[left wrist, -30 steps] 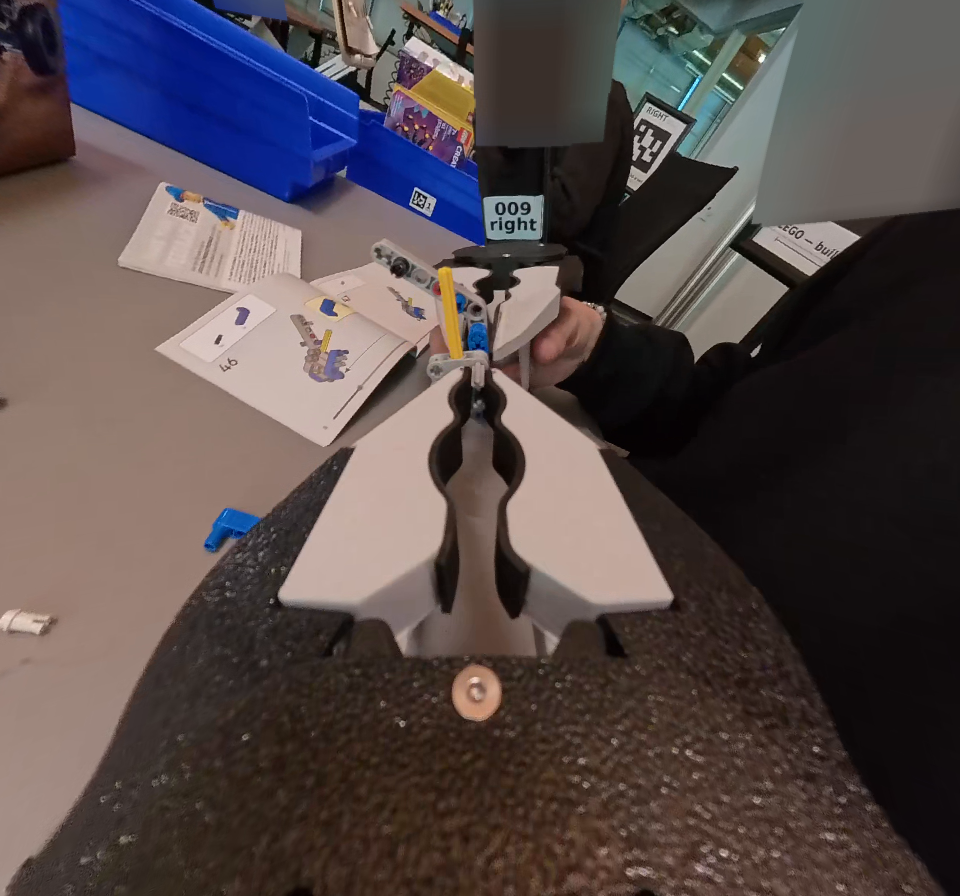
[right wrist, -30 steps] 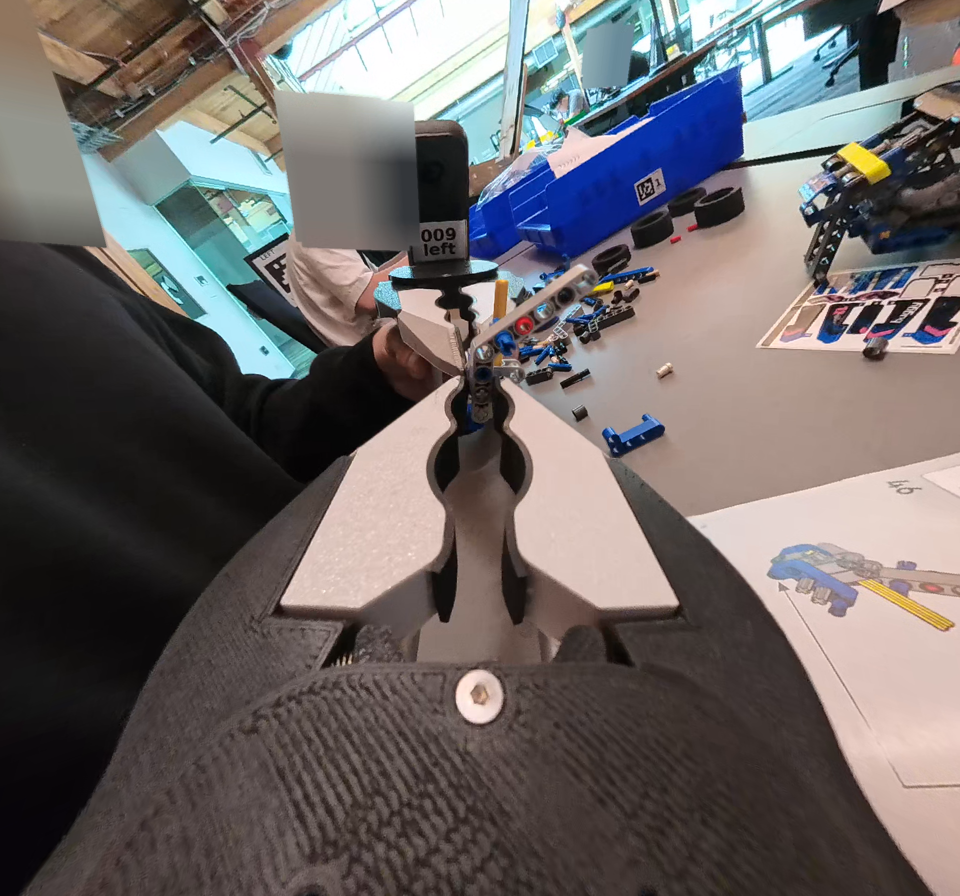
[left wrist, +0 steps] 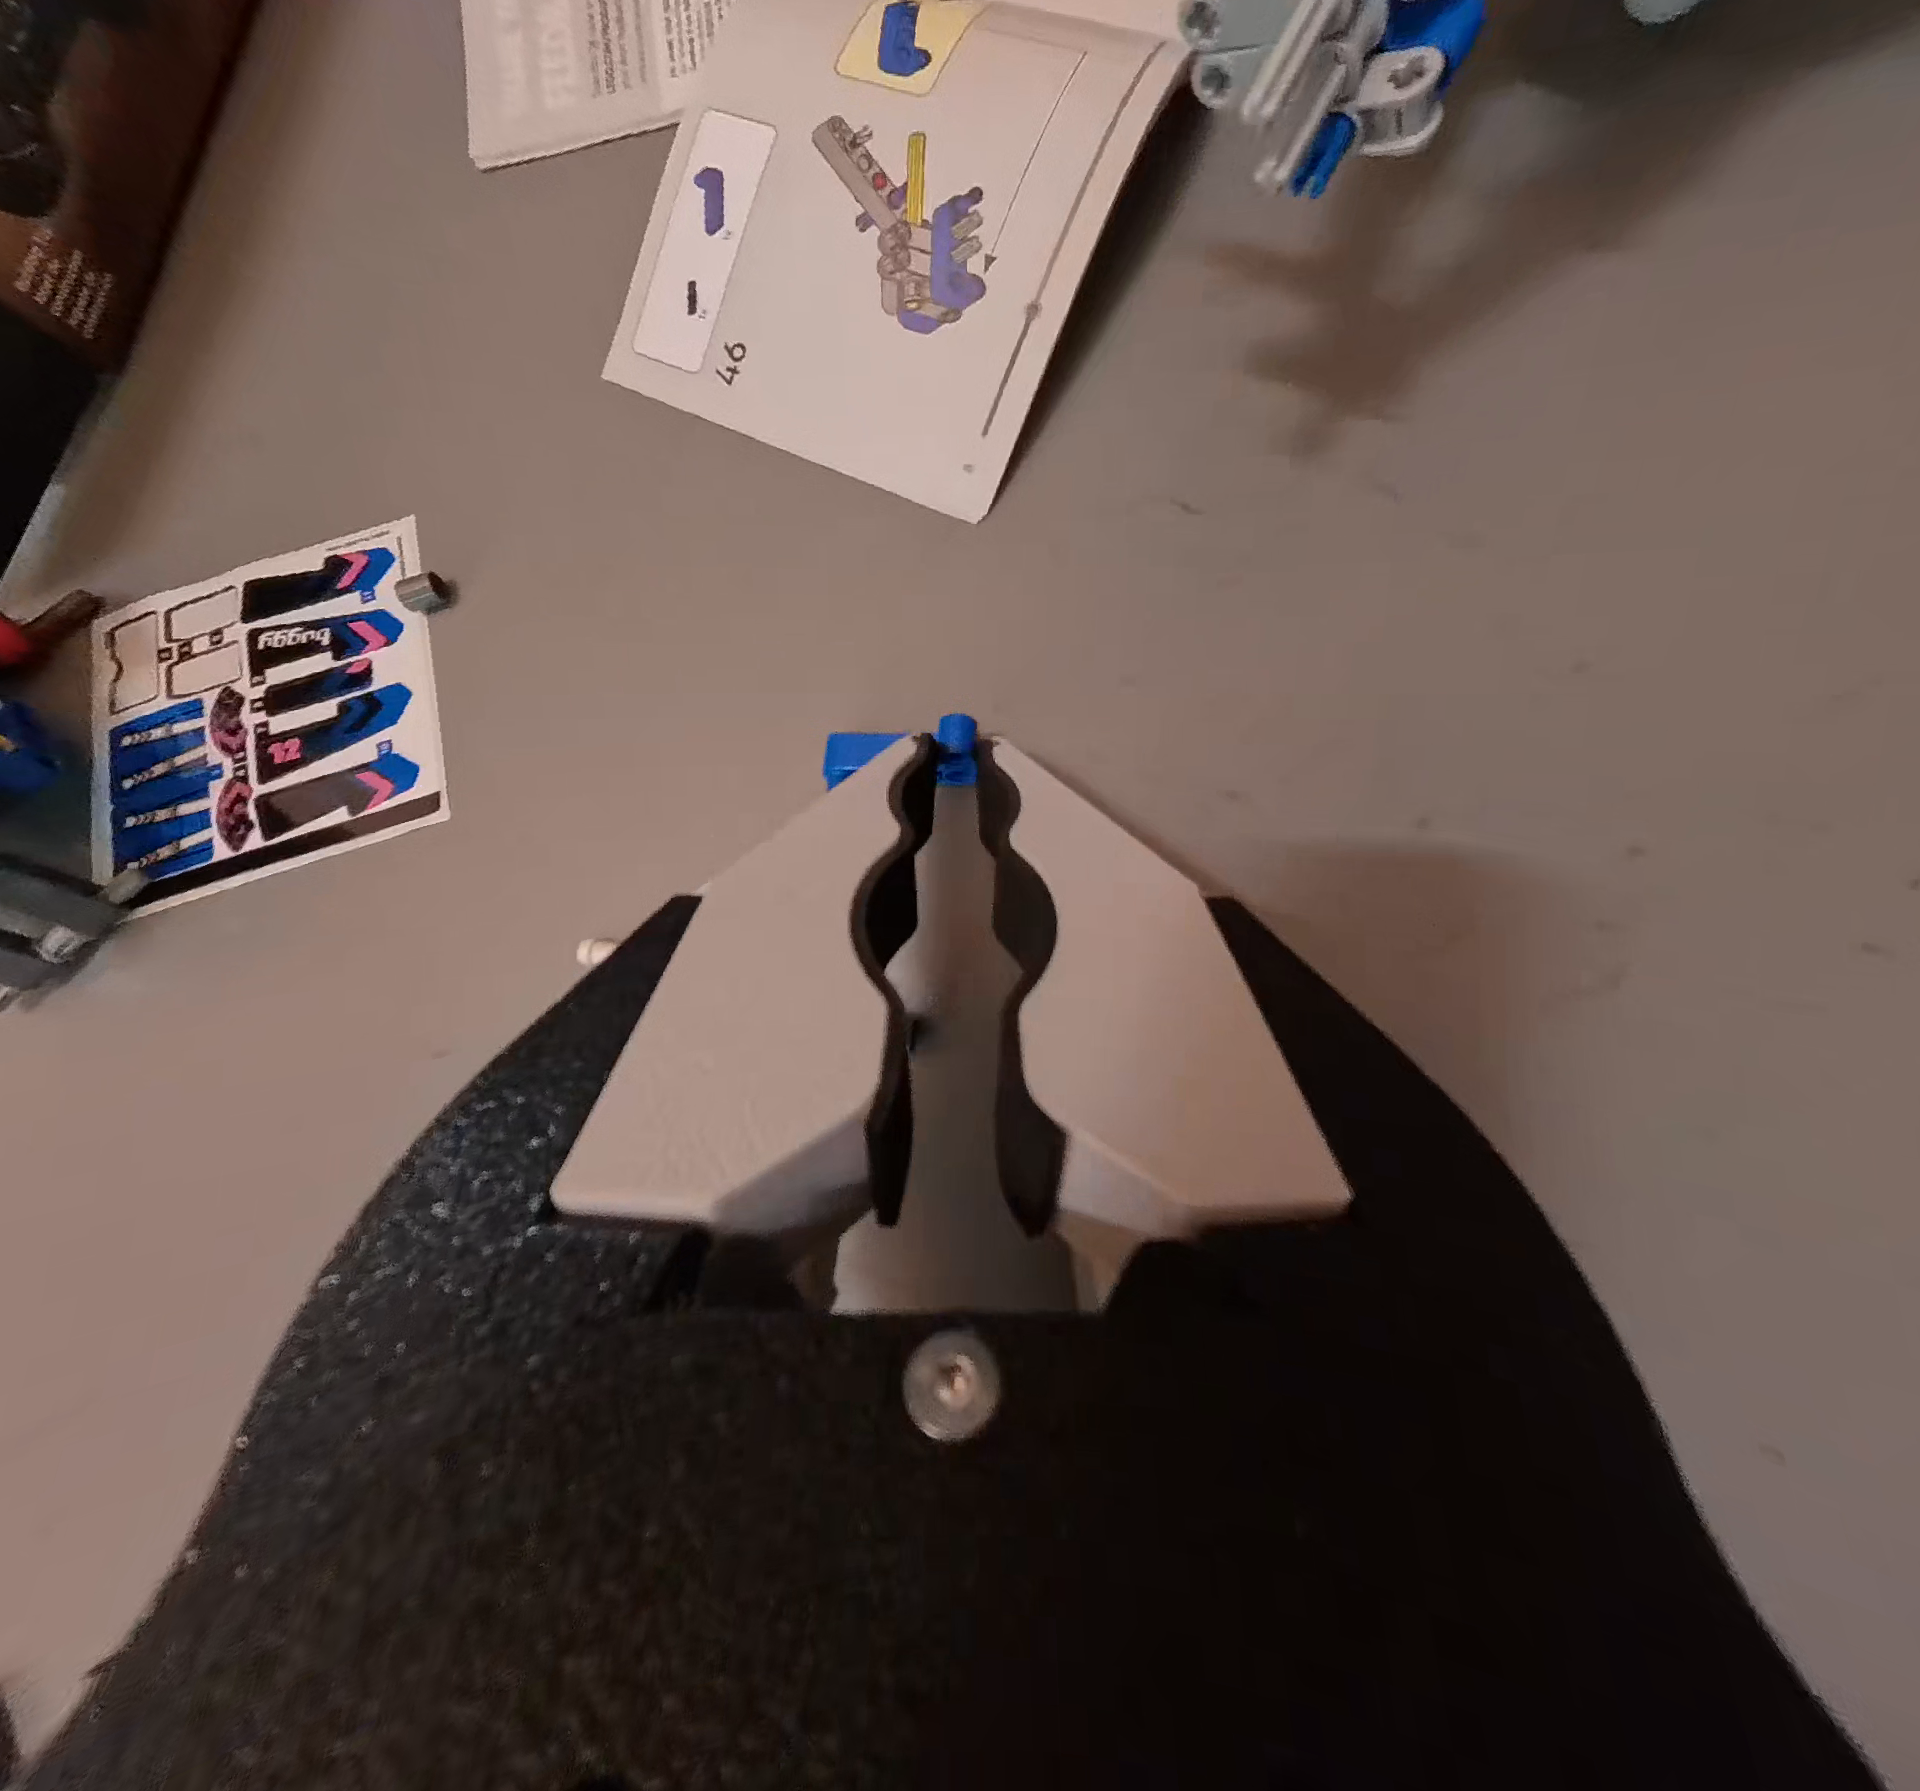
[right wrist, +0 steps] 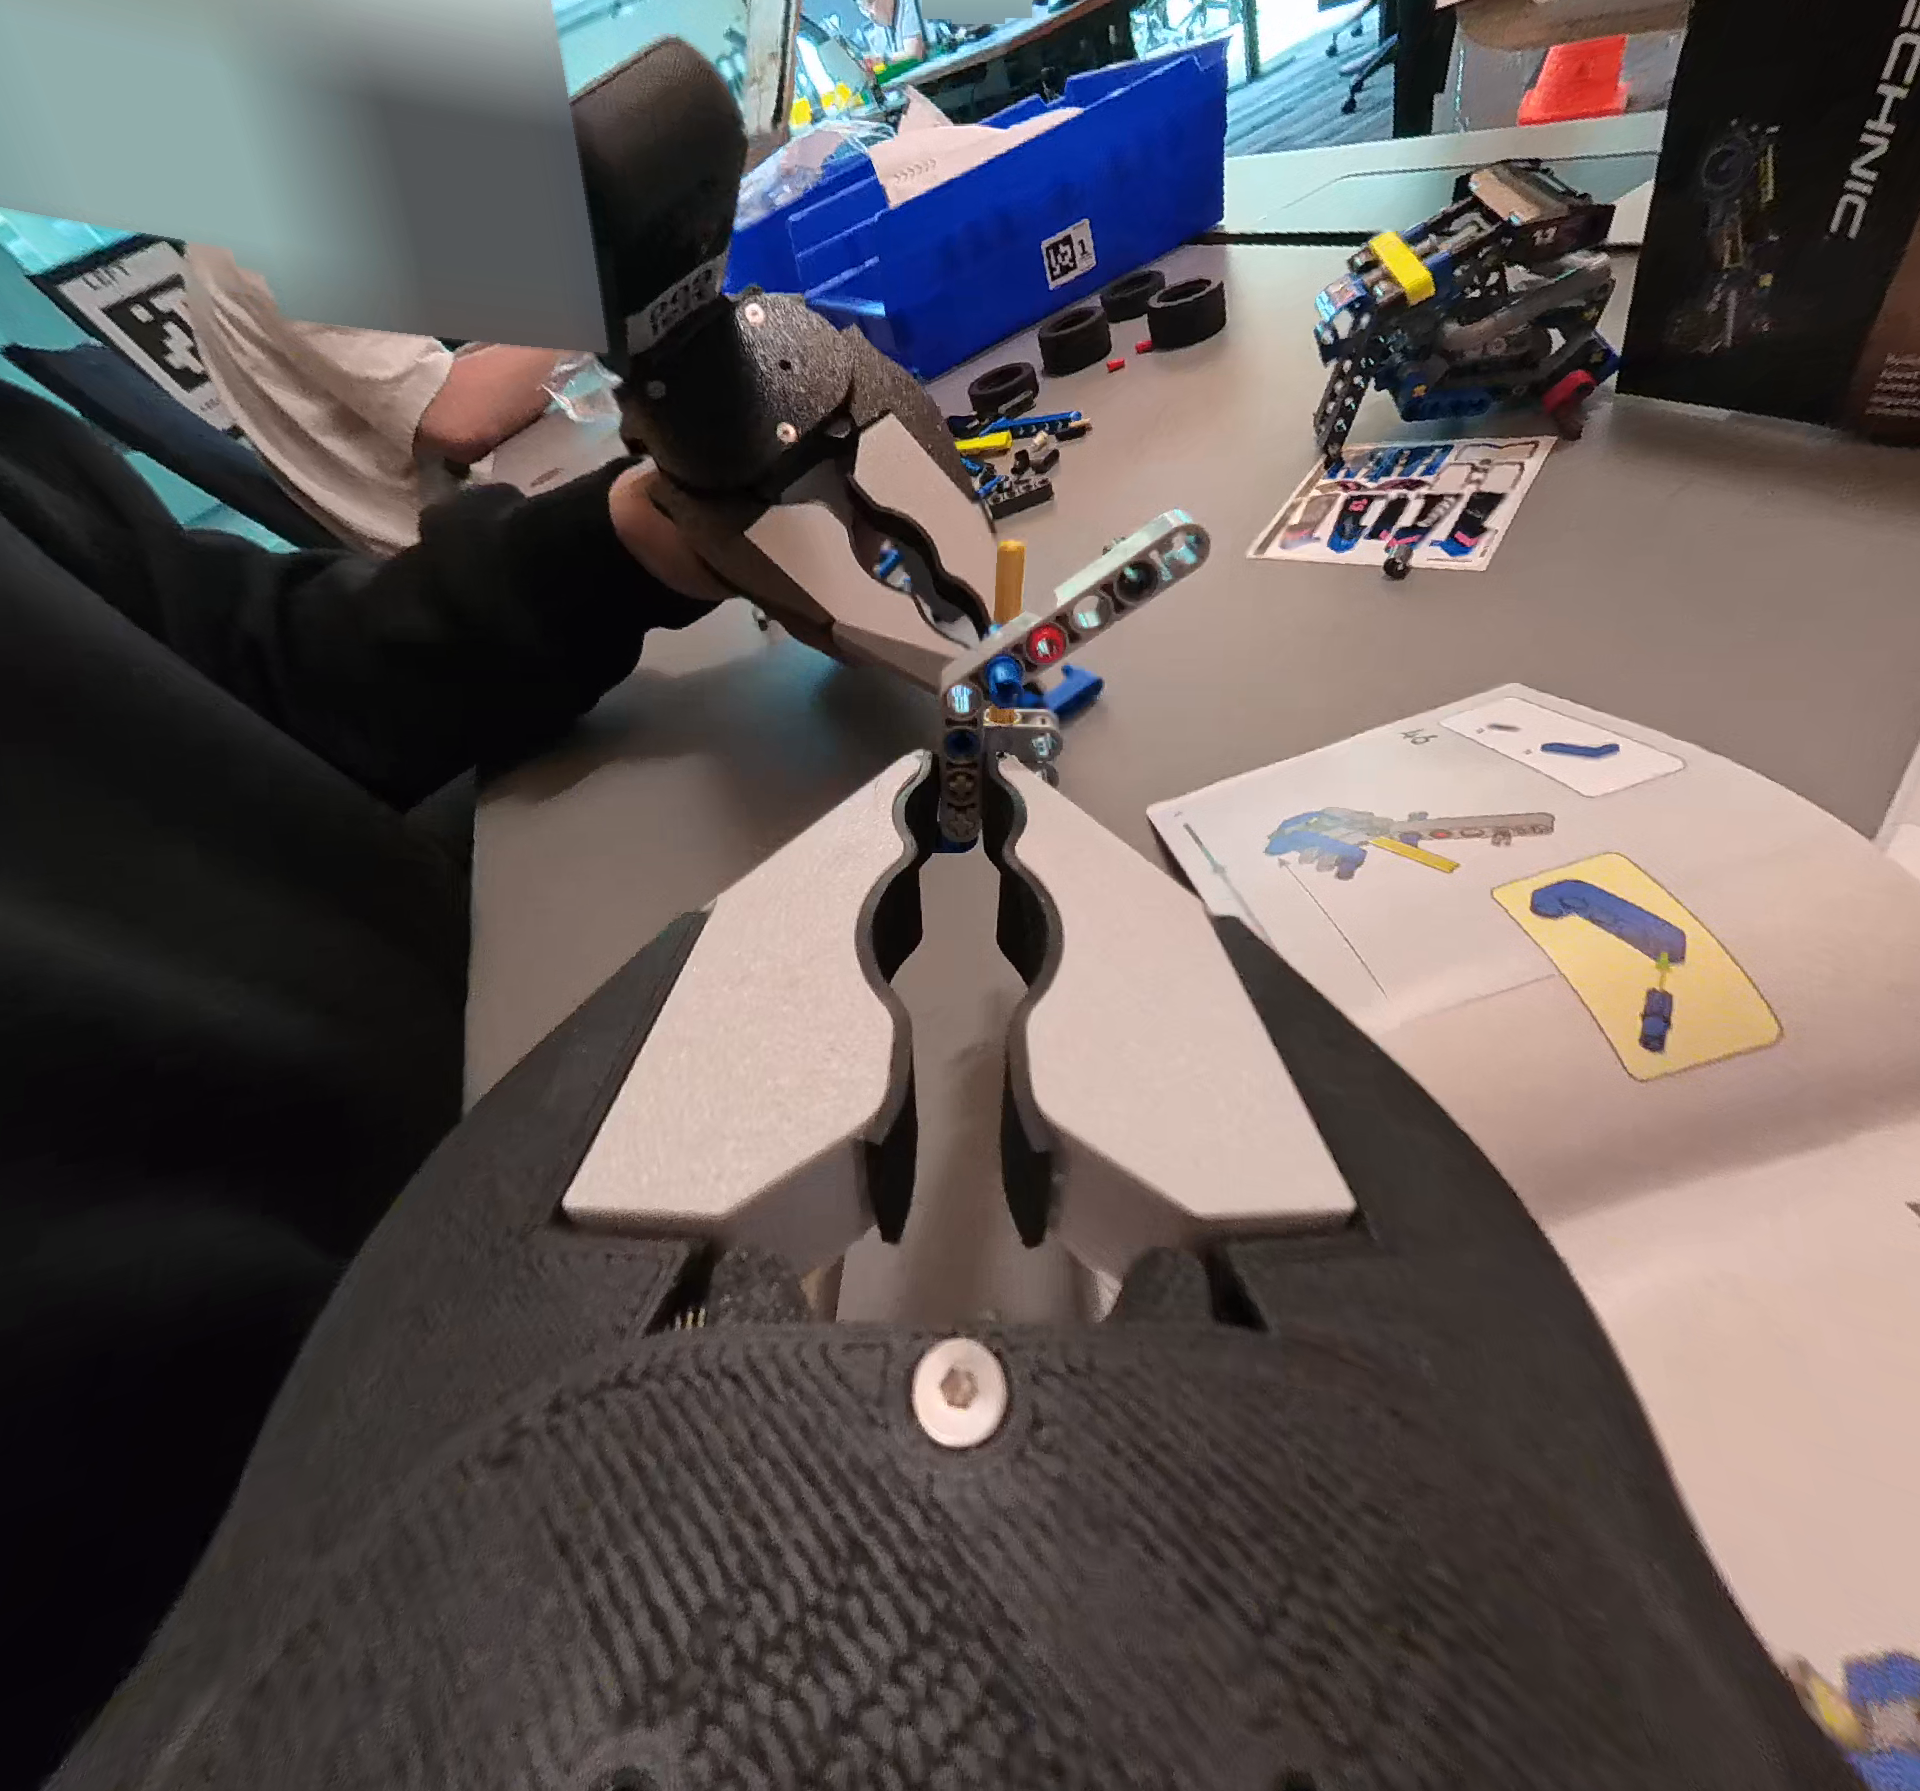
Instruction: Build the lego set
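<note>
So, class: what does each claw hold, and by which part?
The right claw grips the small assembly by its dark lower beam. The left claw pinches a small blue pin at its tips.

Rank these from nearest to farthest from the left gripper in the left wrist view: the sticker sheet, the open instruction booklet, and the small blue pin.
1. Small blue pin, at the left gripper fingertips.
2. Sticker sheet, off to the left on the table.
3. Open instruction booklet, farther ahead.
</note>
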{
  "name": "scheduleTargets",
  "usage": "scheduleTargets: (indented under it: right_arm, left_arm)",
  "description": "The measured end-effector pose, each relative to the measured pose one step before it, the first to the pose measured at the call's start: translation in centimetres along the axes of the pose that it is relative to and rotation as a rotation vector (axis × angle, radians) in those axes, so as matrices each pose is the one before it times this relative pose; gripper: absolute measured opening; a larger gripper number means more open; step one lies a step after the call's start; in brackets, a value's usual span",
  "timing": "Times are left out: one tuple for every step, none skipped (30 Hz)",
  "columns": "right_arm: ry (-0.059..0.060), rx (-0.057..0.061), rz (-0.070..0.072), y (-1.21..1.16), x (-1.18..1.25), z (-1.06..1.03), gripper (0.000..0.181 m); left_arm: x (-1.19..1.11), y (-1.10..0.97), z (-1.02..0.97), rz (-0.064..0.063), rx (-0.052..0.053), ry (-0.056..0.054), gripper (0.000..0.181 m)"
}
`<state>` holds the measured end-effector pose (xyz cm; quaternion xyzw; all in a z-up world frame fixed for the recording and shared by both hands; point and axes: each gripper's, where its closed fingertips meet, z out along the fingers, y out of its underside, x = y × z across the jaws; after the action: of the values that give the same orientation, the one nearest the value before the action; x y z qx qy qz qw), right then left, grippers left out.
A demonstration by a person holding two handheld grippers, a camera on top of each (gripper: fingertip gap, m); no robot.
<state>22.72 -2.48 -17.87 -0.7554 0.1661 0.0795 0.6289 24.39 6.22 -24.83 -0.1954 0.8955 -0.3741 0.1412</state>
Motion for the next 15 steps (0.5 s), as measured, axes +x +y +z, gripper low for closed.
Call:
scheduleTargets:
  right_arm:
    - [0.0121,-0.0096,-0.0002,0.261,0.213,-0.227,0.006]
    - [0.0031,0.0006,0.0084,0.062,0.095,-0.192,0.006]
    - [-0.0095,0.016,0.0071,-0.181,-0.105,-0.158,0.006]
    - [-0.0067,0.0203,0.0084,-0.254,-0.091,-0.123,0.006]
    - [-0.0015,0.0145,0.0172,-0.196,-0.001,-0.06,0.006]
    - [0.0015,0.0045,0.0202,-0.08,0.074,-0.011,0.006]
    - [0.0124,-0.0004,0.0179,-0.025,0.219,0.011,0.006]
    - [0.0167,-0.0051,0.0116,0.051,0.299,0.027,0.006]
    - [0.0128,-0.0141,0.0073,0.186,0.255,0.056,0.006]
    - [0.011,-0.0218,0.0063,0.306,0.266,0.071,0.006]
    - [0.0096,-0.0217,0.0049,0.319,0.251,0.087,0.006]
    - [0.0081,-0.0169,0.0057,0.272,0.241,0.08,0.006]
    - [0.008,-0.0127,0.0112,0.239,0.225,0.05,0.006]
    - [0.0023,-0.0098,0.0183,0.177,0.135,0.06,0.006]
    - [-0.0036,-0.0021,0.0136,0.063,0.006,0.031,0.006]
  left_arm:
    - [-0.009,-0.107,-0.001,-0.0038,0.0034,-0.0021,0.004]
    - [0.098,-0.203,-0.025,0.0033,0.0068,0.0031,0.004]
    - [0.042,-0.291,-0.088,0.0147,0.0098,-0.007,0.004]
    - [-0.049,-0.224,-0.144,0.0389,0.0033,-0.0197,0.004]
    - [0.169,-0.093,-0.187,0.0773,-0.0087,-0.0131,0.004]
    - [0.191,-0.033,-0.21,0.1106,-0.0202,-0.0205,0.004]
    - [-0.073,0.074,-0.257,0.1366,-0.0378,-0.0438,0.004]
    - [-0.083,0.137,-0.272,0.1734,-0.0535,-0.047,0.004]
    - [-0.024,0.092,-0.262,0.2043,-0.059,-0.0414,0.004]
    - [-0.061,0.039,-0.184,0.1973,-0.0584,-0.0358,0.004]
    - [0.049,-0.034,-0.094,0.1572,-0.0505,-0.0154,0.004]
    - [0.29,-0.172,-0.046,0.1156,-0.0328,0.01,0.004]
    - [0.293,-0.306,-0.005,0.0934,-0.0162,0.014,0.004]
    - [0.386,-0.304,0.001,0.0902,-0.009,0.0207,0.004]
    - [0.514,-0.139,0.044,0.0829,-0.0132,0.0314,0.004]
